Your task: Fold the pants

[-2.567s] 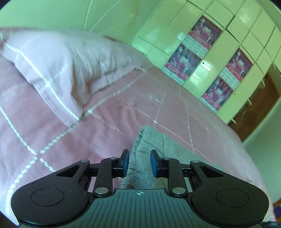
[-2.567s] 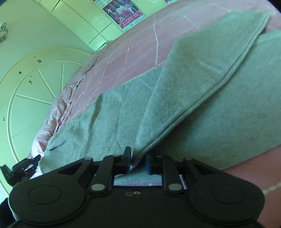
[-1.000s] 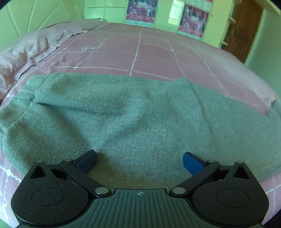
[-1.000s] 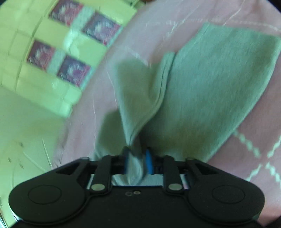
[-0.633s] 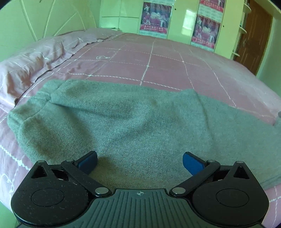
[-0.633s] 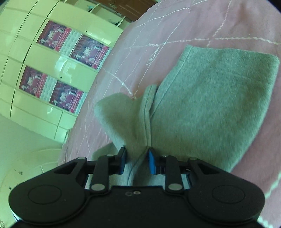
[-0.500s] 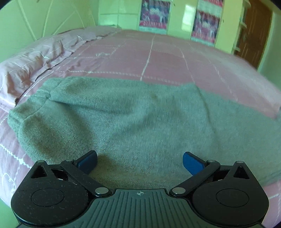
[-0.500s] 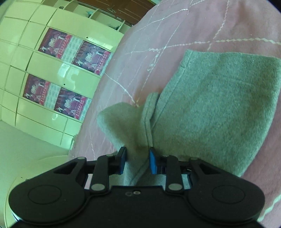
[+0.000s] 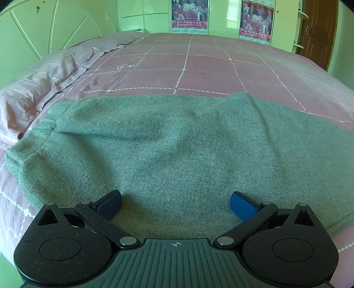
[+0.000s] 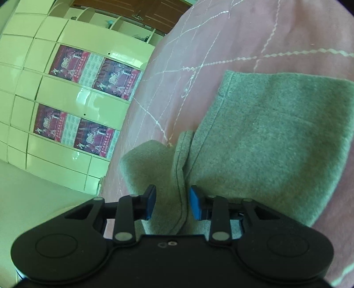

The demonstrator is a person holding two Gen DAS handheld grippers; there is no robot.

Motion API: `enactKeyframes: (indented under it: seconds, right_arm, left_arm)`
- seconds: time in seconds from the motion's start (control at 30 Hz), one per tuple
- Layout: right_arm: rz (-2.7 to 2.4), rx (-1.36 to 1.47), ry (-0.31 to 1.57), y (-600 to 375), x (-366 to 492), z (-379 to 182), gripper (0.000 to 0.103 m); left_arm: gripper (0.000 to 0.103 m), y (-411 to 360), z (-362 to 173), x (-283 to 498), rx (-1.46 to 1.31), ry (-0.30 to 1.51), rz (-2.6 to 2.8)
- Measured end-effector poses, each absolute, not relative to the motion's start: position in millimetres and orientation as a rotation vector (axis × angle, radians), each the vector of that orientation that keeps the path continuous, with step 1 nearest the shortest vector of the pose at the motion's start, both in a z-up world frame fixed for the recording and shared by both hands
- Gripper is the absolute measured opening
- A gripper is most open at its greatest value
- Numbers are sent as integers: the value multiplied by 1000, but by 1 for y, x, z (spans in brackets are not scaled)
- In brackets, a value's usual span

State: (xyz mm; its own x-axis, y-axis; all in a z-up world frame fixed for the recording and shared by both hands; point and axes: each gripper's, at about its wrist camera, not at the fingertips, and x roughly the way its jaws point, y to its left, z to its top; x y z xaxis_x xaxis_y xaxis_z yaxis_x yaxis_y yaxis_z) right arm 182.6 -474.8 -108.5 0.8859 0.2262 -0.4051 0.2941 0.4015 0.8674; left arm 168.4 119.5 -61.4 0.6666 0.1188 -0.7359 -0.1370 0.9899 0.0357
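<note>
From the left wrist, the grey pants (image 9: 177, 141) lie flat on the pink bed (image 9: 199, 62), their long axis running across the view, waistband end at the left. The left gripper (image 9: 176, 202) hovers over them with jaws wide apart.

From the right wrist, the right gripper (image 10: 172, 202) has its jaws clamped on a raised fold of the pants (image 10: 276, 137), hem end lying beyond.

pink quilted bedspread with white stitched grid (image 9: 210, 64), rumpled pink pillow (image 9: 39, 88), glossy pale cabinet doors (image 10: 66, 97) bearing red posters (image 9: 189, 13), brown wooden door (image 9: 316, 33)
</note>
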Motion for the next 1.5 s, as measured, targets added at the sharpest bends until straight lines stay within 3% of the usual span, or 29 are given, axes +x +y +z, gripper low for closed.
enactKeyframes:
  seconds: [0.07, 0.1, 0.37, 0.53, 0.67, 0.77, 0.83, 0.87, 1.03, 1.23, 1.27, 1.3, 1.5]
  right_arm:
    - [-48, 1160, 540, -474, 193, -107, 12]
    - [-40, 1144, 566, -473, 199, -106, 0]
    - [-50, 799, 346, -471, 126, -8, 0]
    - [-197, 913, 597, -509, 96, -85, 0]
    - [-185, 1011, 552, -515, 87, -103, 0]
    - [-207, 1014, 524, -514, 87, -100, 16]
    - [-224, 1030, 533, -515, 89, -105, 13]
    - [-230, 1012, 524, -514, 88, -104, 0]
    - [-177, 898, 410, -510, 77, -72, 0]
    - [-287, 1033, 557, -531, 80, -116, 0]
    - [-288, 1057, 531, -530, 73, -113, 4]
    - [-297, 1023, 501, -525, 67, -103, 16]
    - [-144, 851, 472, -464, 68, -60, 20]
  left_arm:
    - [103, 119, -61, 169, -22, 831, 144]
    - [103, 119, -62, 169, -22, 832, 143]
    - [103, 127, -59, 171, -2, 864, 70]
    - [103, 128, -60, 172, 0, 865, 47]
    - [103, 129, -60, 170, 2, 865, 34]
    - [103, 131, -59, 167, -1, 860, 23]
    - [103, 131, -59, 166, -1, 857, 24]
    - [103, 130, -59, 165, 0, 856, 25]
    - [103, 133, -57, 163, -15, 845, 18]
    - [103, 132, -58, 165, -12, 848, 20]
    - [103, 133, -58, 165, -13, 846, 19]
    - [103, 133, -58, 164, -12, 844, 18]
    - [103, 129, -56, 162, -11, 821, 46]
